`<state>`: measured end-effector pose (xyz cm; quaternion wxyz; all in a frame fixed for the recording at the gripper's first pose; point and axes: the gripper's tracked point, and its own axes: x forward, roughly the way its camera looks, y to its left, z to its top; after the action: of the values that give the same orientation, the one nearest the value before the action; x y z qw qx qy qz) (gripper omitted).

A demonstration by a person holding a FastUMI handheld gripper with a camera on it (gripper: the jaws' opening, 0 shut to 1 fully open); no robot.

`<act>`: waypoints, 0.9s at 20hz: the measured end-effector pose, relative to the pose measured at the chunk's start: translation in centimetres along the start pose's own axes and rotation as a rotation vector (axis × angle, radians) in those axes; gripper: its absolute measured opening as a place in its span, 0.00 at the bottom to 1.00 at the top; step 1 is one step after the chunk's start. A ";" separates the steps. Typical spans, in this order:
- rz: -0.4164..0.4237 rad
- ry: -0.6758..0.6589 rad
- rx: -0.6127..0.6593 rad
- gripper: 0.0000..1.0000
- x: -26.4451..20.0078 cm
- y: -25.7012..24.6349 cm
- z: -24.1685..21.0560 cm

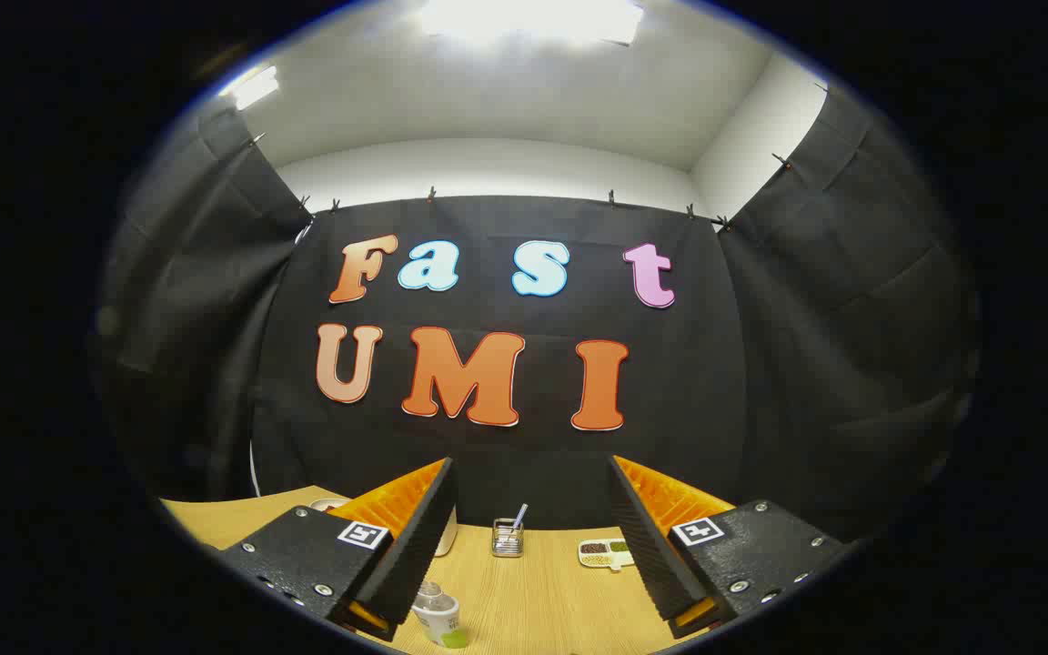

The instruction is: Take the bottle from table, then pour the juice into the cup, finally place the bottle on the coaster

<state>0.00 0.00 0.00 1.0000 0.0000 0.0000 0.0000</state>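
Gripper view showed the gripper (pixel 531 537) with its fingers spread wide apart, holding nothing, while the bottle (pixel 438 614) stood on the table (pixel 533 600) down between them, near the left finger

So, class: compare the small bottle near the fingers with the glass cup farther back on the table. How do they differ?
The bottle stands close, beside one finger of the open gripper; the cup stands farther off, beyond the fingers.
The bottle has a narrow neck and pale label; the cup is clear and straight-sided.
The cup holds a straw-like stick; the bottle holds none.
Both stand upright on the wooden table.
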 end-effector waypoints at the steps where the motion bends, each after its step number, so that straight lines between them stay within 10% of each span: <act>1: 0.000 0.005 0.000 0.97 0.0 0.0 -0.1; 18: 0.046 0.030 0.021 0.97 0.2 1.2 -0.1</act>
<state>0.20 1.20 -0.12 0.9996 0.0105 0.0149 0.0231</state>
